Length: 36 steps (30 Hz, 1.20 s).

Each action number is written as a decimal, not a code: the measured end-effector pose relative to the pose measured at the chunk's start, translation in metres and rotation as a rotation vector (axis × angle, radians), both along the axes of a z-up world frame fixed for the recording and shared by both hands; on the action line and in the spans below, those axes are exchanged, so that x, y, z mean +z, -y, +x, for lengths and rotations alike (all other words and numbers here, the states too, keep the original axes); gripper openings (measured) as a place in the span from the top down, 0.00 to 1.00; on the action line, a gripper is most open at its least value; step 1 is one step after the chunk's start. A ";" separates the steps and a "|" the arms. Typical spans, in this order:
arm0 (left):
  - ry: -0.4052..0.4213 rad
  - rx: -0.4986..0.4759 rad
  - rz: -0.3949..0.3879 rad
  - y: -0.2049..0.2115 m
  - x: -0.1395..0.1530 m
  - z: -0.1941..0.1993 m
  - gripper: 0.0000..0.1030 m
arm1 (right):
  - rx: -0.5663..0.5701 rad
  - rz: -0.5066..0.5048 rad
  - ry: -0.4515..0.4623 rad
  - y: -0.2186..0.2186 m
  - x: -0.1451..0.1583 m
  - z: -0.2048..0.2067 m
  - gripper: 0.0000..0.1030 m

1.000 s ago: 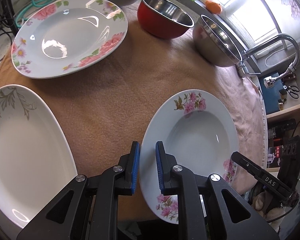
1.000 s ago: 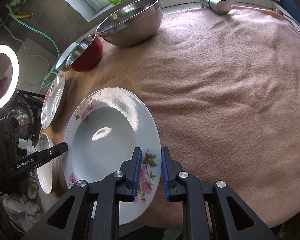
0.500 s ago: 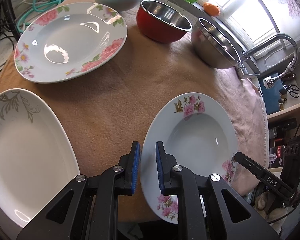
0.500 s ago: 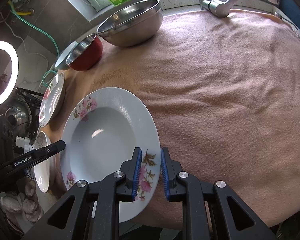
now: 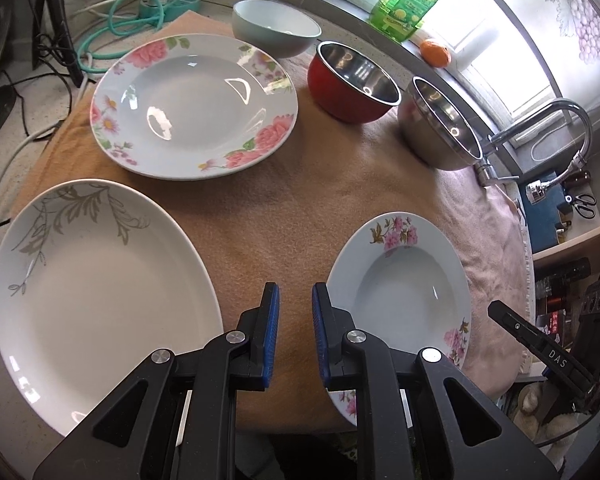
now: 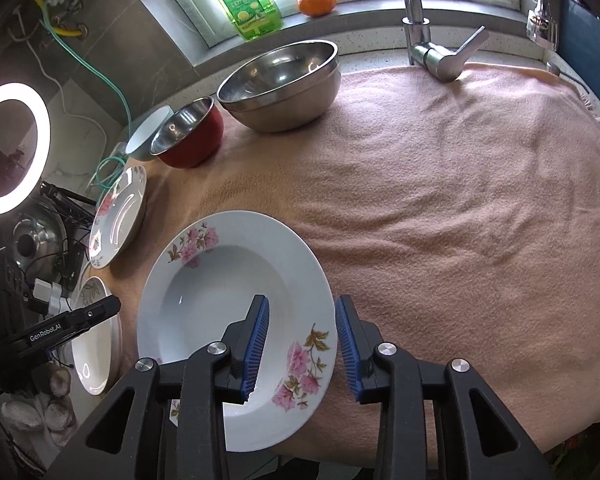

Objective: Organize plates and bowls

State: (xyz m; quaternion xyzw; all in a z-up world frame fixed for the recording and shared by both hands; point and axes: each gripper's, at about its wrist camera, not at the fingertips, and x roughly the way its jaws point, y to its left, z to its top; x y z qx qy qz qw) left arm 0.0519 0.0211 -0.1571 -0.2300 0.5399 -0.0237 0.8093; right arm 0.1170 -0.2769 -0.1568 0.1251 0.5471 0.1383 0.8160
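White floral plate [image 6: 236, 280] flat, round; right gripper [image 6: 302, 344] opening astride rim; left gripper [image 5: 293, 326] together

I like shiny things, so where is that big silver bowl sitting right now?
The steel bowl sits at the far edge of the pink cloth below the window, between the red bowl and the tap; the left view shows it at upper right.

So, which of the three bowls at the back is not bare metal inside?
The pale blue-grey bowl, the one at the far left of the row. Its inside is plain white, while the red bowl and the large steel bowl both have shiny metal insides.
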 end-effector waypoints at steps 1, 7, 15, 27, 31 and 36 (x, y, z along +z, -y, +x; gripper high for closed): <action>0.006 0.006 -0.002 -0.003 0.002 -0.002 0.86 | 0.004 0.000 0.003 -0.003 0.002 0.000 0.69; 0.053 0.047 0.023 -0.026 0.019 -0.017 0.85 | 0.028 0.007 0.027 -0.019 0.015 0.000 0.69; 0.092 0.081 0.056 -0.073 0.032 -0.028 0.85 | 0.028 0.004 0.085 -0.053 0.032 -0.011 0.69; 0.096 0.119 0.057 -0.110 0.037 -0.028 0.85 | -0.015 0.080 0.127 -0.099 0.040 -0.020 0.64; 0.103 0.161 0.065 -0.110 0.042 -0.028 0.85 | 0.056 0.084 0.139 -0.110 0.041 -0.010 0.61; 0.114 0.192 0.127 -0.107 0.049 -0.024 0.72 | 0.130 0.074 0.119 -0.119 0.043 0.008 0.61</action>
